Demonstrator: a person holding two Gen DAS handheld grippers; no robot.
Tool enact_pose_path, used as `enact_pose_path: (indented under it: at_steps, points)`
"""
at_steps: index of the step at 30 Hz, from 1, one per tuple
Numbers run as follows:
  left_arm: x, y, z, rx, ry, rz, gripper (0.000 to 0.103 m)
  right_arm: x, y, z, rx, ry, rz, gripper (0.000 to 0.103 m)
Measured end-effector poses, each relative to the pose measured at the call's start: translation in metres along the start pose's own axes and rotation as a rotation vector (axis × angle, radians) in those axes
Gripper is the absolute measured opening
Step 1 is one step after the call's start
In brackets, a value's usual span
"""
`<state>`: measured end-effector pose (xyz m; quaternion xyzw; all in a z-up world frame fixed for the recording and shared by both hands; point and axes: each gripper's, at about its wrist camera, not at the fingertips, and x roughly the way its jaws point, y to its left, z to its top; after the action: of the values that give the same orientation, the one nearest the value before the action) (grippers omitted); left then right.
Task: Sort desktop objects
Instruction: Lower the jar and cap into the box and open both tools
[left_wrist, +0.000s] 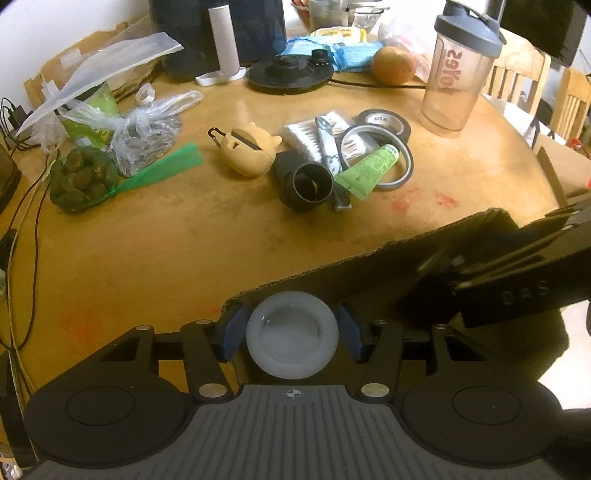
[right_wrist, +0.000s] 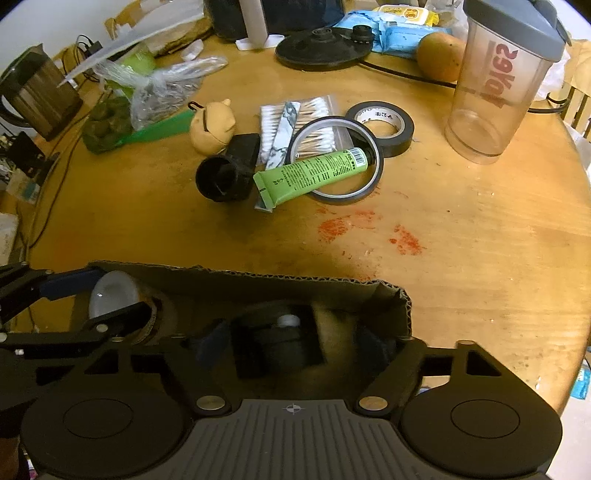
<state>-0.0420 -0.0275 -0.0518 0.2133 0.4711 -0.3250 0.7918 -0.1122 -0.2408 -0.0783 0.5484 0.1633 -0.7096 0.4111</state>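
My left gripper (left_wrist: 291, 332) is shut on a white round lid-like container (left_wrist: 291, 347), held just above the near rim of a cardboard box (left_wrist: 369, 273). The right wrist view shows the same container (right_wrist: 110, 295) at the box's left end. Inside the box (right_wrist: 258, 288), my right gripper (right_wrist: 291, 345) stands open around a dark item with a white cap (right_wrist: 288, 320), and its pads are clear of that item. On the table lie a green tube (right_wrist: 314, 173), a black tape roll (right_wrist: 384, 125), a black cylinder (right_wrist: 221, 177), a tan bear-shaped case (right_wrist: 214, 125) and cotton swabs (right_wrist: 295, 110).
A clear shaker bottle (right_wrist: 495, 88) stands at the far right, beside an orange fruit (right_wrist: 439, 55) and a black kettle base (right_wrist: 321, 48). Bagged goods (left_wrist: 110, 147) and cables (left_wrist: 26, 206) crowd the left. Red stains (right_wrist: 369, 229) mark the wood before the box.
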Motion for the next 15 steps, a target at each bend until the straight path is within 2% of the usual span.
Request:
enact_pose_path:
  at_steps: [6,10,15]
  points:
    - [-0.017,0.004,0.007,-0.034,-0.058,-0.027,0.054,-0.024,-0.002,-0.003,-0.015,-0.048,0.078,0.096]
    - [-0.027,0.008,0.014,-0.067,-0.095,-0.031,0.054,-0.038,-0.003,-0.001,-0.017,-0.092,0.092,0.097]
    - [-0.03,0.013,0.019,-0.109,-0.101,-0.041,0.055,-0.047,-0.017,0.005,0.021,-0.126,0.078,0.103]
